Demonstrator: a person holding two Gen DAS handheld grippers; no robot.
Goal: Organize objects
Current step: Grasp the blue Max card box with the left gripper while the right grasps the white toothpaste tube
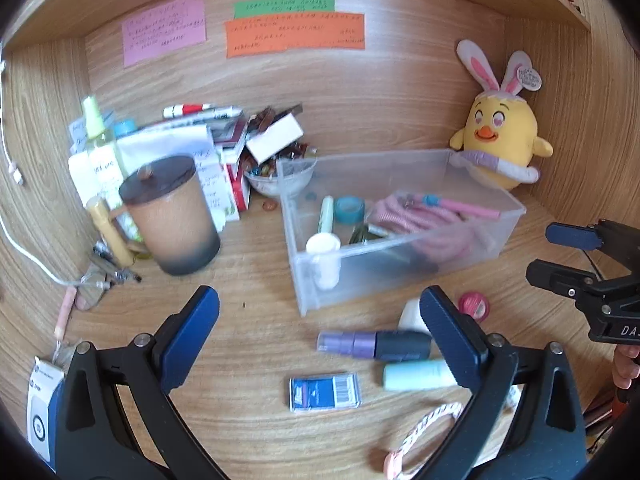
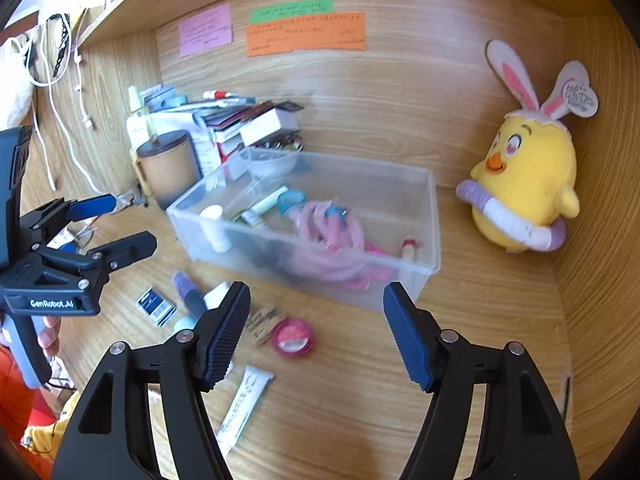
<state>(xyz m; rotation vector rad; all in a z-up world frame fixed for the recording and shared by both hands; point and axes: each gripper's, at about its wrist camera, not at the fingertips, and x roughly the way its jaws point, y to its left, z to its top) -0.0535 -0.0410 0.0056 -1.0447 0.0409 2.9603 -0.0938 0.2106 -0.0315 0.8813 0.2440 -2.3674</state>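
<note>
A clear plastic bin [image 1: 316,292] [image 2: 434,216] stands mid-desk, holding a pink cable [image 1: 416,216] [image 2: 332,240], a teal tape roll [image 1: 349,209], tubes and a white bottle [image 1: 323,254]. In front of it lie a purple-and-black bottle [image 1: 372,344] [image 2: 188,292], a pale teal tube [image 1: 416,374], a blue card [image 1: 325,392] [image 2: 157,306], a pink round tin [image 1: 474,306] [image 2: 292,337] and a white tube [image 2: 244,400]. My left gripper [image 1: 320,312] is open and empty above these loose items. My right gripper [image 2: 316,308] is open and empty just before the bin.
A brown lidded mug [image 1: 172,216] [image 2: 168,166] and a pile of boxes, bottles and pens [image 1: 224,140] stand at the back left. A yellow chick plush [image 1: 504,136] [image 2: 524,184] sits in the back right corner. White cables [image 1: 24,256] hang on the left wall. A bracelet [image 1: 420,432] lies near the front.
</note>
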